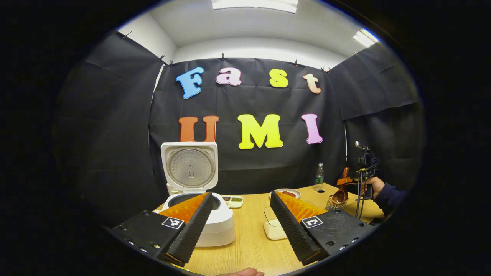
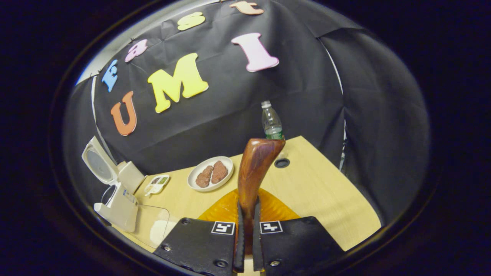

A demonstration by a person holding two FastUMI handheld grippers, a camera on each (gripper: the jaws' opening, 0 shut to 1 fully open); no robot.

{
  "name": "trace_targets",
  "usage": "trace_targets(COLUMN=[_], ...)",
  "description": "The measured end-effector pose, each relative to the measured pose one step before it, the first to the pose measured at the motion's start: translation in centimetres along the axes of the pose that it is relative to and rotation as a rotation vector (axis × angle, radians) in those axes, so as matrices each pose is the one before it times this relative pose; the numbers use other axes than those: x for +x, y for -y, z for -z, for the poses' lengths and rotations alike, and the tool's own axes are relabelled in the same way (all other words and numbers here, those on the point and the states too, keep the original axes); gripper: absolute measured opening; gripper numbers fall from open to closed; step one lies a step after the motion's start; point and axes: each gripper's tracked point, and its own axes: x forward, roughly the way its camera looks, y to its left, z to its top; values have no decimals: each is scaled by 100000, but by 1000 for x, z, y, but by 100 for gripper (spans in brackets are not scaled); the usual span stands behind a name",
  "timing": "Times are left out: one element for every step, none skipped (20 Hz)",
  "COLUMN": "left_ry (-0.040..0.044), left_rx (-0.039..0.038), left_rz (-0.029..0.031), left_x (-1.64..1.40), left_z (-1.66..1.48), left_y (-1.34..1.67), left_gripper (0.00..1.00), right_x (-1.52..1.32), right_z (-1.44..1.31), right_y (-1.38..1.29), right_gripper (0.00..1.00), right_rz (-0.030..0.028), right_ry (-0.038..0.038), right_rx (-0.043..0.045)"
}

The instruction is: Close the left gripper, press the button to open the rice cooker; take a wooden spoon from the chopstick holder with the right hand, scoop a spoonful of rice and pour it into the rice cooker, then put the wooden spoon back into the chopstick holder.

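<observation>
The left hand-held gripper (image 1: 241,222) hangs spread wide over the tabletop (image 1: 249,245), bare wood between its fingers. Just beyond stands the rice cooker (image 1: 207,222), lid upright. The right hand-held gripper (image 2: 245,234) pinches the wooden spoon (image 2: 255,168) by its handle, above the chopstick holder (image 1: 334,203) near the tabletop's right edge. Farther back sit a plate (image 2: 210,173) and a bottle (image 2: 272,124).

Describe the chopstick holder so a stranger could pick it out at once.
Start at the wooden table and go to its right end, past the water bottle. The chopstick holder is the small wire basket there, below the right gripper; unlike the dishes nearby, it is see-through mesh holding a brown wooden spoon.
</observation>
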Motion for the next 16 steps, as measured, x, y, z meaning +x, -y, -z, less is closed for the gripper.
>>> trace_targets(left_ry=[-277, -24, -116, -286, -661, -737, -437, -16, 59, -222, -889, -713, -409, -503, -245, -24], left_rx=[-311, -123, -208, -455, -583, -384, -149, -122, -326, -806, -766, -299, 95, 417, 566, 623], left_rz=[492, 338, 147, 394, 578, 448, -27, -299, -227, -241, 247, 147, -489, -567, -178, 21], left_x=[68, -77, 53, 135, 65, 21, 33, -112, 12, 45, 4, 64, -15, -110, -143, -48], left_z=[225, 215, 182, 343, 407, 251, 278, 177, 162, 178, 270, 296, 72, 134, -87, -31], left_y=[-204, -178, -238, -137, -36, -78, -190, -342, -227, -64, -110, -14, -294, -275, -276, 7], left_gripper=[95, 95, 95, 95, 95, 95, 95, 95, 95, 95, 95, 95, 95, 95, 95, 95], right_x=[-859, -941, -809, -631, -646, -635, -701, -567, -453, -490, -285, -293, -266, -49, 28, 180], right_z=[-923, -783, -824, -696, -684, -721, -631, -310, -268, -239, -99, 17, -213, 137, 214, 311], right_y=[-591, -710, -688, -669, -476, -612, -1084, -1319, -1238, -1520, -1287, -1316, -1580, -1607, -1336, -1239], right_gripper=[10, 10, 9, 8, 8, 8, 8, 8, 8, 8, 8, 8, 8, 9, 8, 8], right_rz=[392, -32, 177, 699, 1679, 1551, 228, -335, -543, -1023, -484, -458, -1770, -1851, -1235, -1171], right_ry=[3501, 3467, 3287, 2706, 2917, 2949, 2448, 1838, 1569, 1498, 843, 1040, 1349, 739, 569, 256], right_rx=[-2266, -2275, -2054, -2553, -2683, -2216, -2251, -2404, -1839, -1496, -1237, -527, 79, -130, -195, 33])
